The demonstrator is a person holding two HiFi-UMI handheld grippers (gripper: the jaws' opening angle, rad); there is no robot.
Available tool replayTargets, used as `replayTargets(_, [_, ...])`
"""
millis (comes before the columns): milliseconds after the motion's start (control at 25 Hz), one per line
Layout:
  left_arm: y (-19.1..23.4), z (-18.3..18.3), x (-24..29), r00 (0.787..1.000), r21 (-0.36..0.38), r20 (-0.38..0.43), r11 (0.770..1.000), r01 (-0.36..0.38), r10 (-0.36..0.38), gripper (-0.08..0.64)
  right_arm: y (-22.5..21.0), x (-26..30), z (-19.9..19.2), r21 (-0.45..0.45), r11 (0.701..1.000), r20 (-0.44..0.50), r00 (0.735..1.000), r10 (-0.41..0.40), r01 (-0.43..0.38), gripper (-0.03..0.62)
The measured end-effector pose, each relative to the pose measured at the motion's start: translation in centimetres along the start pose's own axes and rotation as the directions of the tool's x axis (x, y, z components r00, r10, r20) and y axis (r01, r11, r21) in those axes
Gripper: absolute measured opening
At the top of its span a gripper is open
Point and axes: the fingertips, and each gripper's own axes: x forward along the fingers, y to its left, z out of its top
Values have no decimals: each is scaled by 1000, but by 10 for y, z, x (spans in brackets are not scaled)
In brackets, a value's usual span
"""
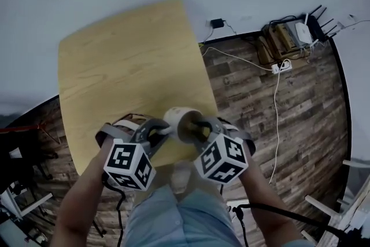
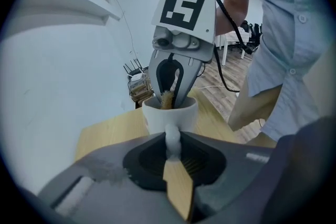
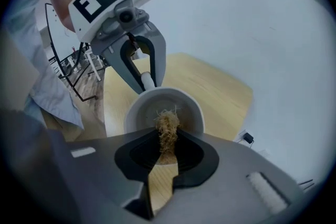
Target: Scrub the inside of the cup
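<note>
We're in soft, even indoor light, only faint shadows on the table (image 1: 127,66), head view smeared by motion blur, dim corners, both gripper views fisheye-bent with black rims, near foreground out of focus, white cup (image 3: 144,110) bright, wall (image 3: 273,34) washed pale.

Cup (image 1: 181,119) tipped sideways above the near end of the table (image 1: 127,61). My left gripper (image 1: 163,130) is against its left side, and my right gripper (image 1: 198,124) reaches into the mouth. A white cable (image 1: 276,118) trails across the floor (image 1: 312,124).
</note>
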Motion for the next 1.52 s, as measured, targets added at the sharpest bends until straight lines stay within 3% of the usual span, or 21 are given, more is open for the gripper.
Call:
replayTargets(240, [2, 2, 2, 1000, 7, -7, 1000, -6, 6, 68, 10, 7, -6, 75, 987, -50, 988, 149, -145, 58])
replayTargets(400, [3, 1, 3, 1000, -10, -7, 1000, -8, 8, 68, 15, 9, -3, 177, 954, 4, 969, 246, -243, 57])
replayTargets(600, [4, 1, 5, 1000, -4, -14, 1000, -5, 5, 69, 18, 4, 11, 258, 915, 105, 950, 294, -311, 57])
replayTargets(880, [1, 3, 6, 999, 18, -30, 1000, 11, -10, 69, 7, -12, 27, 293, 914, 193, 954, 231, -281, 57])
replayTargets(1160, [3, 5, 6, 999, 27, -41, 1000, 10, -9, 67, -14, -27, 28, 296, 945, 213, 974, 72, -135, 57])
replayTargets(1520, [4, 8, 5, 999, 43, -51, 999, 1, 1, 68, -25, -31, 17, 283, 959, 193, 980, -39, -18, 57])
